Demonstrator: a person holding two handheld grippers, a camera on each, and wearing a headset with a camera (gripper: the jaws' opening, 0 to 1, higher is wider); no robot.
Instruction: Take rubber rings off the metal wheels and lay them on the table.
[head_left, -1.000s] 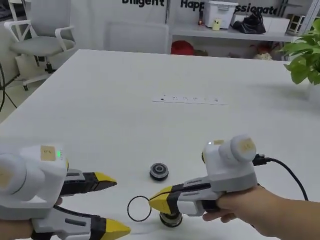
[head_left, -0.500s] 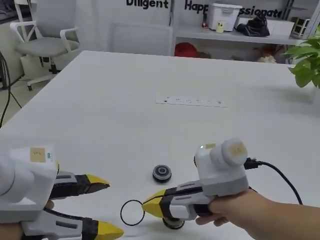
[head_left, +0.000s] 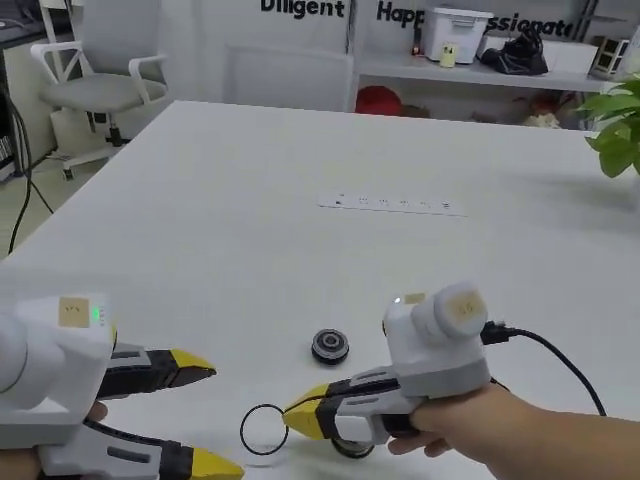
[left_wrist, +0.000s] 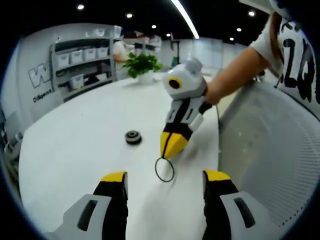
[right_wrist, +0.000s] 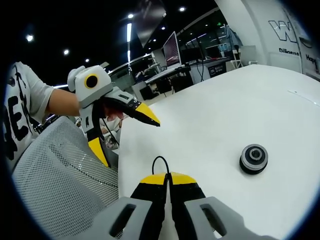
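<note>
Shifted leftward from the metal wheel (head_left: 330, 345) near the desk's front edge: right gripper (head_left: 290, 420) clamping rubber ring (head_left: 242, 430); left gripper (head_left: 222, 418) jaws apart.

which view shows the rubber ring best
The left gripper view: the rubber ring shows as a full loop, its far edge at the tips of the right tongs. The head view has those tongs covering one side; the right gripper view gives an arc above its shut tips.
</note>
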